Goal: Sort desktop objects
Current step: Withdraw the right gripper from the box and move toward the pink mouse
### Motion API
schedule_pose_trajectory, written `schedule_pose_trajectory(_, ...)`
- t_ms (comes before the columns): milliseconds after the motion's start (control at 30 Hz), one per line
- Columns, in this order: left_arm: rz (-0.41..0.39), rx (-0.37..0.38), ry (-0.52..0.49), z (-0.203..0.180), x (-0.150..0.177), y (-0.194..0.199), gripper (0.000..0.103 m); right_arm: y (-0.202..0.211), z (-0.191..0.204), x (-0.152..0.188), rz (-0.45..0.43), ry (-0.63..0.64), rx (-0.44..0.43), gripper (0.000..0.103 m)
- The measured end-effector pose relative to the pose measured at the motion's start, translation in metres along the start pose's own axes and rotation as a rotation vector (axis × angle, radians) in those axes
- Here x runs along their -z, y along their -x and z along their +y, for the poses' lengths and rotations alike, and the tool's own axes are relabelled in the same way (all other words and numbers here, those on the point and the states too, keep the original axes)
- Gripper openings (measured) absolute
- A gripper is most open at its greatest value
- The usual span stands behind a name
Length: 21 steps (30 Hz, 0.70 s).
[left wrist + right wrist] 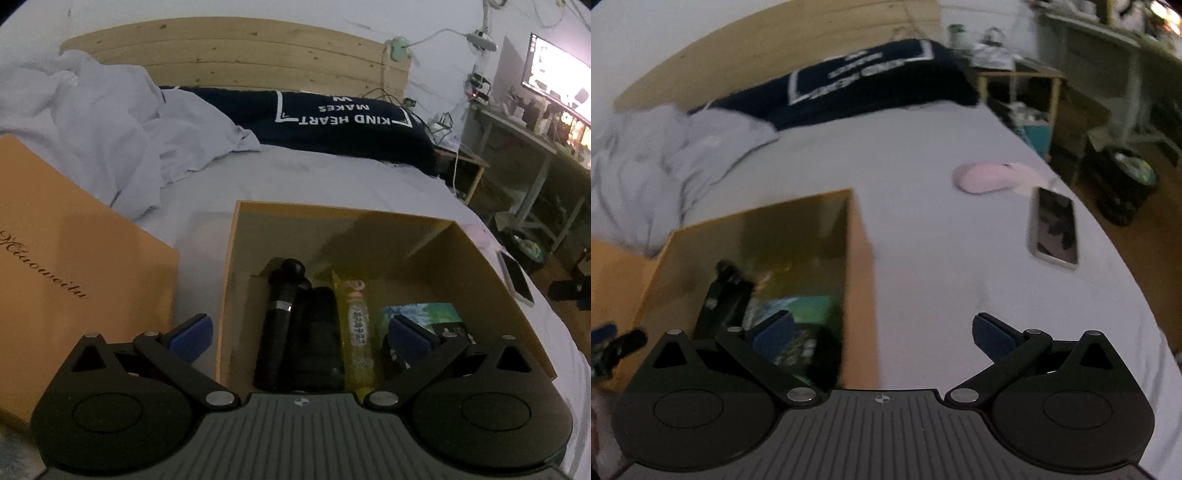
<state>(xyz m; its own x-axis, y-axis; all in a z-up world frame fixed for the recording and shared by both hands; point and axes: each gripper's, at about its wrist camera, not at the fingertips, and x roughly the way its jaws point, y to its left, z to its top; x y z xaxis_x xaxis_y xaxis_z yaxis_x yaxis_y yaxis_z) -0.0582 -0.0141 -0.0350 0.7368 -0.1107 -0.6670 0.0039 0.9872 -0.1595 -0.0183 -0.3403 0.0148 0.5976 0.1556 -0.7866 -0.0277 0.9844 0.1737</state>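
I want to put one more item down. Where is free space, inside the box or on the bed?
The box is crowded in front; only its back is bare. The sheet is free between the box, pink mouse and phone.

Dim room: bed [332,177] under a pale sheet, pine headboard [236,51] against a white wall [258,11], navy pillow [332,122], crumpled duvet [92,122], lit monitor [554,77] over a cluttered table [517,129], wooden floor [1145,229].

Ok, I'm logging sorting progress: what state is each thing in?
left gripper: open, empty
right gripper: open, empty
box: open, partly filled
yellow bottle: lying in box
phone: on bed, screen dark
pink mouse: on bed, outside box
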Motion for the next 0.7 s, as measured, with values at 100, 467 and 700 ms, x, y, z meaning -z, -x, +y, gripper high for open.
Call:
schedule_pose_trajectory(100,0.002,0.003,-0.012,-0.003,0.000,-0.001,0.103,-0.006,-0.015,0.000,-0.007,-0.047,-0.003,0.103)
schedule_pose_trajectory(467,0.000,-0.013,-0.039,-0.007,0.002,-0.003,0.103,-0.006,0.002,0.021,-0.096,-0.071,-0.034,0.103)
schedule_pose_trajectory(700,-0.003,-0.016,-0.021,-0.006,0.002,-0.001,0.103,-0.010,0.013,0.033,-0.122,-0.063,-0.048,0.103)
